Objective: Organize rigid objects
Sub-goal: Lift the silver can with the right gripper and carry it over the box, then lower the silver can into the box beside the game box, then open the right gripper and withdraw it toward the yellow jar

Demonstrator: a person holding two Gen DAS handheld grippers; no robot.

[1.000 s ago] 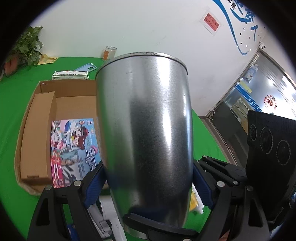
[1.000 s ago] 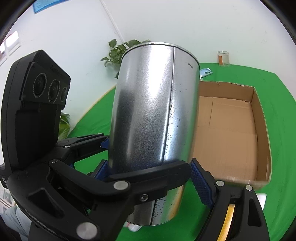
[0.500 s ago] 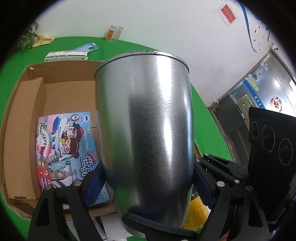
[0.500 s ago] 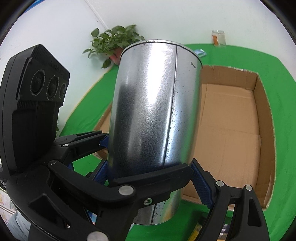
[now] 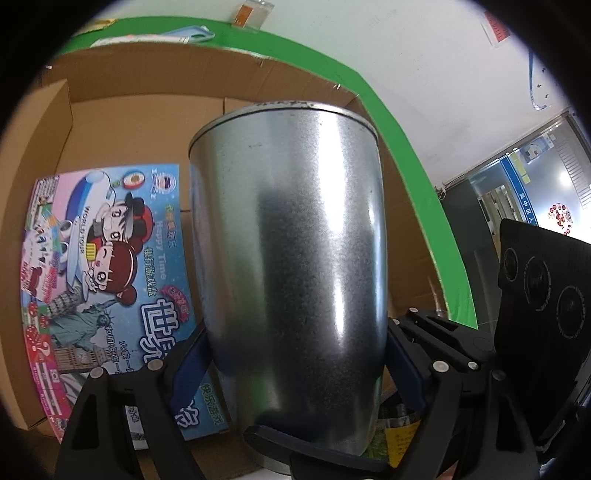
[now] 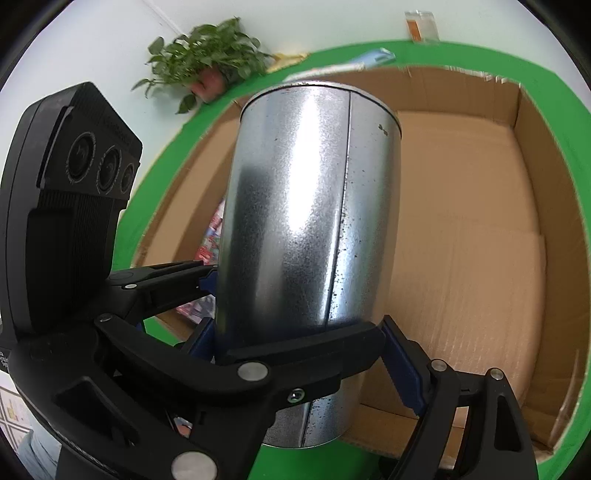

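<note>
A tall galvanized metal bucket (image 5: pixel 291 266) is held by both grippers at once. My left gripper (image 5: pixel 291 365) is shut on its lower part, blue pads on both sides. My right gripper (image 6: pixel 306 354) is shut on it too; the bucket (image 6: pixel 310 221) fills that view. The bucket hangs over the near edge of an open cardboard box (image 5: pixel 122 122), seen also in the right wrist view (image 6: pixel 480 236). A colourful cartoon game box (image 5: pixel 99 280) lies flat on the left of the box floor.
The box sits on a green table (image 6: pixel 535 92). A potted plant (image 6: pixel 207 62), a flat packet (image 6: pixel 325 72) and a small jar (image 6: pixel 419 24) stand behind the box by the white wall. A yellow packet (image 5: pixel 400 439) lies below the bucket.
Both grippers have carried the bucket forward and down toward the cardboard box, which now fills much more of both views. The grip on the bucket is unchanged.
</note>
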